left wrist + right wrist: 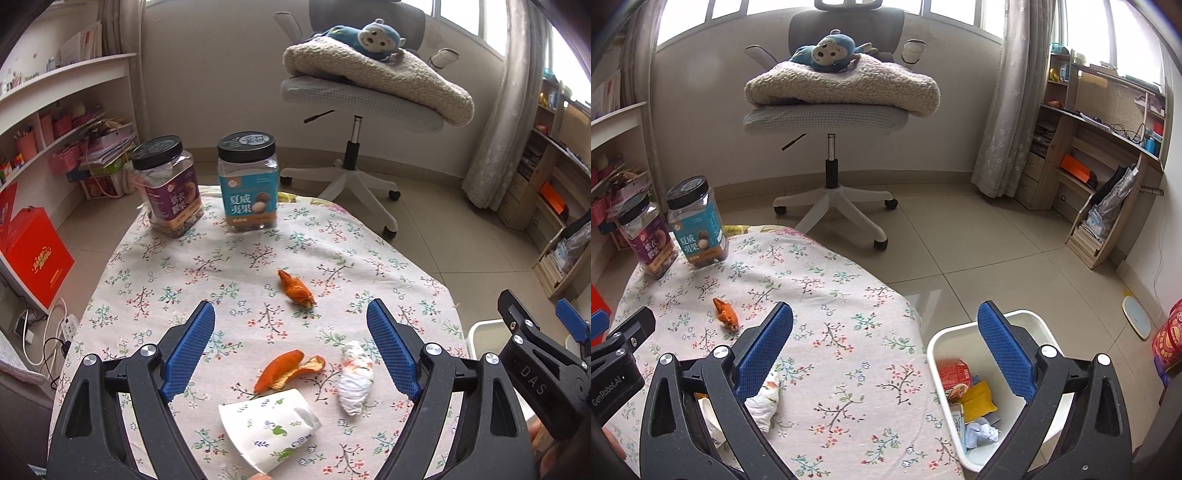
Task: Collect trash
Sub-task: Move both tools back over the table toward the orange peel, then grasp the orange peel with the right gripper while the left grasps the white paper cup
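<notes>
Your table (229, 295), covered in a floral cloth, fills the foreground, with the white bin (1030, 321) on the floor just beside its right edge; wrappers and crumpled paper already lie inside the bin. Two lidded snack jars (247, 184) stand at the table's far left. Your left gripper (291, 354) hangs over the trash with its jaws apart and nothing between the pads. Below it lie a flattened paper cup (269, 428), a crumpled tissue (355, 376), a curled orange peel (284, 373) and, farther off, a second peel (295, 290). Your right gripper (884, 350) is spread wide too, empty, straddling the table edge and the bin.
</notes>
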Motion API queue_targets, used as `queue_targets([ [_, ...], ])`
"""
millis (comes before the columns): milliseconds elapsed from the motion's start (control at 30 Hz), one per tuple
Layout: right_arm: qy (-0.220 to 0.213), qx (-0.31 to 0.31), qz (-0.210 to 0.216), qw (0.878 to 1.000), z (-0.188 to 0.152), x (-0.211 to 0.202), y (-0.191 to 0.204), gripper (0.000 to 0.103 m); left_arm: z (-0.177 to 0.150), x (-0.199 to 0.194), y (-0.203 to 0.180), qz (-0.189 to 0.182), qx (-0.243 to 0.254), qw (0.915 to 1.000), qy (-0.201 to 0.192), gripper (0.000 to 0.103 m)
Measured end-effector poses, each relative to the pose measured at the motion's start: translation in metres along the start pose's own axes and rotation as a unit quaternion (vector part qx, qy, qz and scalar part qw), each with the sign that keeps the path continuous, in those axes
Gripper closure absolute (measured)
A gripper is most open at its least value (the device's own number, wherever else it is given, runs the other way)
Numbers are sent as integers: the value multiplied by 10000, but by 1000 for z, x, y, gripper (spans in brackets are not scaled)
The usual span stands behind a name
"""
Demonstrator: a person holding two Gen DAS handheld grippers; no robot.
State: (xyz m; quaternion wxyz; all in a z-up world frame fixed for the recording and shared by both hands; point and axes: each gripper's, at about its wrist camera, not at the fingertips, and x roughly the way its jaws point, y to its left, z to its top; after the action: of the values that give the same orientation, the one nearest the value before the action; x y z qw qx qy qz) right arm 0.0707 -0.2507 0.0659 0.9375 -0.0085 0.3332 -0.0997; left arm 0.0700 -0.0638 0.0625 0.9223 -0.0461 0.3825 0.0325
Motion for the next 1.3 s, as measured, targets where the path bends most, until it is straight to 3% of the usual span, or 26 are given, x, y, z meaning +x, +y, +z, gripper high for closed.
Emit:
queue_targets([
  [267,327,-289,363,9984,1,28,64,7,3,12,63,282,-537,9980,158,21],
  [400,592,-730,558,9940,0,56,104,7,3,19,94,391,-789,9959,226,21],
  [633,1362,-1426,996,9753,-9,125,168,7,-7,46,137,543,-1126,9901,632,21],
  [800,1904,-1803,1210,9574,-16,166,202,15,-7,56,150,414,-1385,9860,835,21],
  [867,2084,-1938,1272,9502,-21,177,212,29,-5,57,150,392,-1355,9865,832,21],
  [933,2131,-1913,1393,9479,-22,183,215,35,-5,59,148,335,-1322,9867,880,21],
  [1033,2215,-1769,1781,9423,-16,183,218,77,-5,60,145,300,-1254,9870,963,21],
  [1167,2192,-1693,1828,9433,-13,173,210,82,-5,61,136,137,-972,9880,1195,21],
  [1300,2095,-1534,1814,9485,-9,158,185,82,-9,68,113,-347,-243,9840,1733,21],
])
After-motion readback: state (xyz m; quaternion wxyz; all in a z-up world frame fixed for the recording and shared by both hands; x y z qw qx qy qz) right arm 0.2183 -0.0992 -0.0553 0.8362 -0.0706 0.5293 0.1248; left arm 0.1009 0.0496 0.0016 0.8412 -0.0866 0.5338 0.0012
